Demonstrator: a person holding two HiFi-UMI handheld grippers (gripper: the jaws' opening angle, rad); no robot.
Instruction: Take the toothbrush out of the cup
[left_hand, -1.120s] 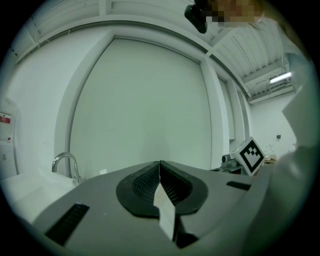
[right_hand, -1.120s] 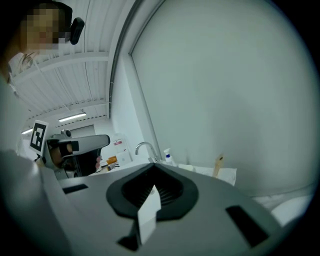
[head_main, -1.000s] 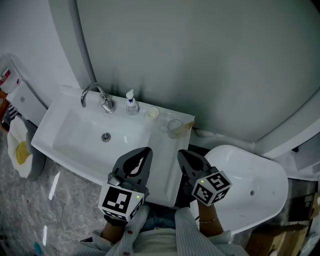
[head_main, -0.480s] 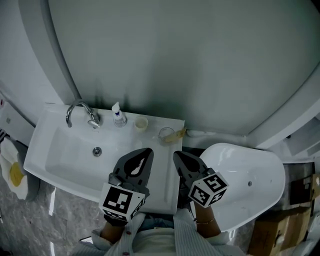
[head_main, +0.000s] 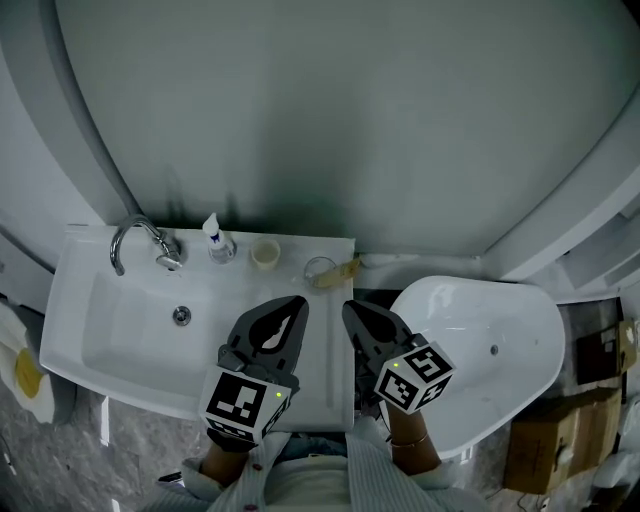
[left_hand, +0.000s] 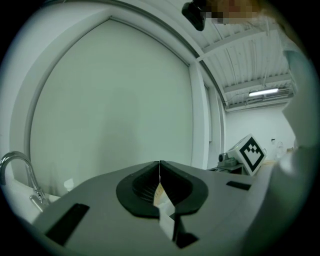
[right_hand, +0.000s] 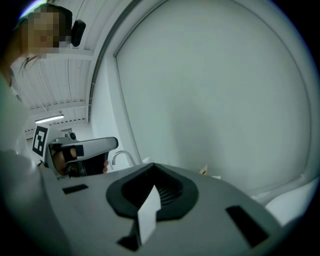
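- Currently both hand-held grippers are clenched on nothing. The left gripper (head_main: 296, 301) and the right gripper (head_main: 349, 306) each have their jaws pressed together. They sit side by side over the near right part of the washbasin (head_main: 110, 335), well apart from the cup.
- The clear cup (head_main: 320, 270) stands on the basin's far ledge, near its right corner. To its left are a smaller pale cup (head_main: 265, 254), a soap bottle (head_main: 214, 240) and then the tap (head_main: 135, 240).
- The toothbrush (head_main: 346, 266) is in that cup and leans out over its right rim, toward the white fixture (head_main: 480, 345) on the right. It is small in the head view; it looks yellowish, and whether the end sticking out is the head or the handle cannot be made out.
- It should handle as a light, stiff, thin plastic stick, smooth and possibly wet, so it may slip or twist under a weak pinch.
- The best hold is likely the bare shaft just above the rim, with the jaws closing across its narrow sides.
- The cup looks light too. Drawing the brush out along its own lean, not straight up, should keep it from dragging the rim and tipping the cup.
- The right gripper is the nearer one, and its jaws must part before any grasp.
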